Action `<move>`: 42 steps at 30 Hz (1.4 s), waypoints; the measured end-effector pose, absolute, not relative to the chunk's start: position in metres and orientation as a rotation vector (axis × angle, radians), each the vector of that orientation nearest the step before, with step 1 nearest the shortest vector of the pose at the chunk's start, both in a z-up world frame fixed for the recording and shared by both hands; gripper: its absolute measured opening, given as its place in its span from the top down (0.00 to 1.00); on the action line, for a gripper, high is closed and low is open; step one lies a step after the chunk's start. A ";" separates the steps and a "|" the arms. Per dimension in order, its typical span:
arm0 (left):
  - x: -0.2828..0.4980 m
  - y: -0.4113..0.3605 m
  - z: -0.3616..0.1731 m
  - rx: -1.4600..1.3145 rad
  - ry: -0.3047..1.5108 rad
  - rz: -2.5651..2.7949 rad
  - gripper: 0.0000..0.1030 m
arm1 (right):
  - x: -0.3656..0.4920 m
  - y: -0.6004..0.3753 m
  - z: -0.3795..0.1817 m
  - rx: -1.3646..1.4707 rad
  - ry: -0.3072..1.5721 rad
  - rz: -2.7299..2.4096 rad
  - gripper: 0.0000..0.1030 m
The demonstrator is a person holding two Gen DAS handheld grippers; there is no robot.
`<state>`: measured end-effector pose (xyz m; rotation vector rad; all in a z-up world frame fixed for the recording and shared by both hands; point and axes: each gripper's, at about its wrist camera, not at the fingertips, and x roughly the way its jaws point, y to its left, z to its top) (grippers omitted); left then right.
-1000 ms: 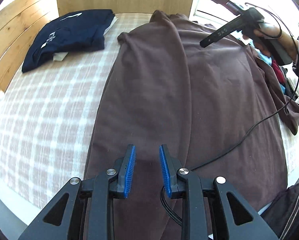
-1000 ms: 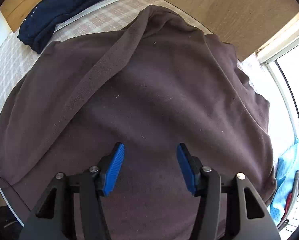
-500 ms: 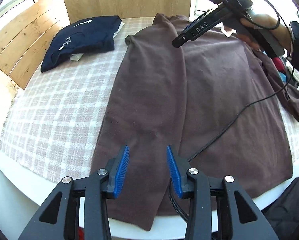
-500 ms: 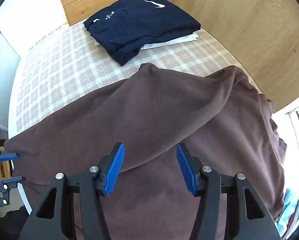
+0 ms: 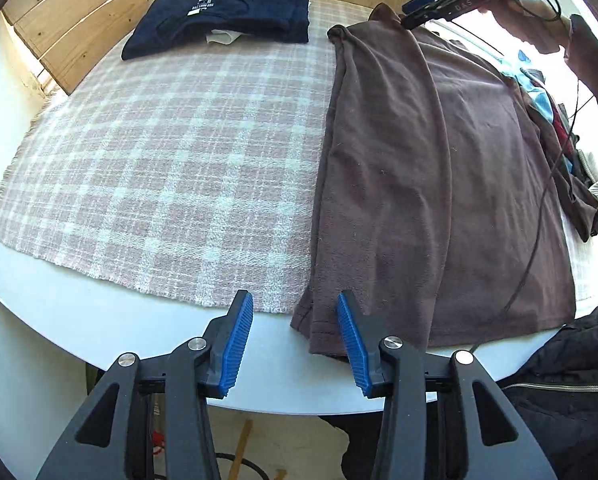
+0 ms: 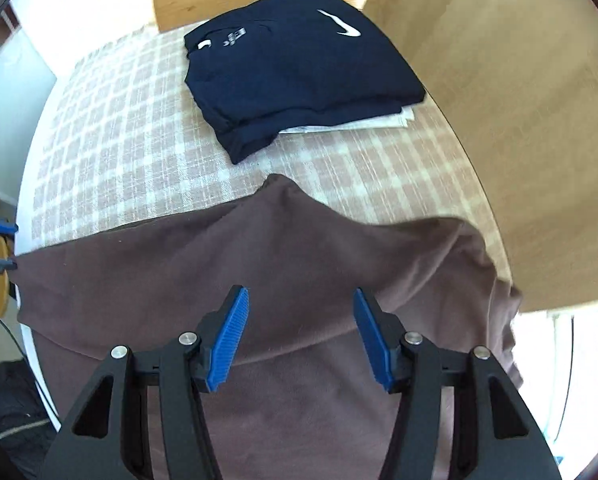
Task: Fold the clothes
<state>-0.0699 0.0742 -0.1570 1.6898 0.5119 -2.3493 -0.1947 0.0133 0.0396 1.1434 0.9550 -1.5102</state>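
lying spread over the right part of a pink-and-white checked cloth (image 5: 147,168) on a white table (image 5: 111,332), a brown garment (image 5: 439,184) was seen w/ one long fold running down its length; its near corner reached past the cloth's fringe onto the bare table edge. the left gripper (image 5: 295,340) was held above that corner, jaws parted and opening at this moment, w/ nothing pressed between the blue pads (image 5: 237,344). the right gripper (image 6: 301,338) was held over the garment's far end, jaws moderately wide, nothing gripped; fabric was seen beyond the gap, contact not established. a folded navy garment (image 6: 299,68) w/ white logo lay on a white item at the cloth's far corner, apart from the brown piece. wooden panels (image 6: 499,120) stood behind. in the left wrist view, a black cable (image 5: 535,240) was draped across the brown garment, and a pile of mixed clothes (image 5: 547,108) lay at its right.
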 end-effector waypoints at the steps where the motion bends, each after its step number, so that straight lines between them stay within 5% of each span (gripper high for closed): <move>1: -0.071 0.073 -0.158 1.698 0.544 -2.357 0.59 | -0.197 0.001 0.034 1.133 1.002 -1.471 0.47; 8: -0.080 0.076 -0.175 1.777 0.593 -2.350 0.59 | -0.192 -0.034 -0.025 1.198 1.123 -1.259 0.47; 23: -0.081 0.085 -0.185 1.789 0.642 -2.384 0.62 | -0.228 -0.035 0.024 1.106 1.125 -1.249 0.46; 27: -0.085 0.087 -0.185 1.799 0.665 -2.405 0.89 | -0.245 -0.052 0.036 1.086 1.140 -1.235 0.46; 40: -0.109 0.093 -0.176 1.813 0.587 -2.424 0.92 | -0.272 -0.126 0.018 1.075 1.191 -0.981 0.46; 42: -0.119 0.099 -0.177 1.811 0.569 -2.421 0.92 | -0.284 -0.130 0.020 1.118 1.131 -0.953 0.55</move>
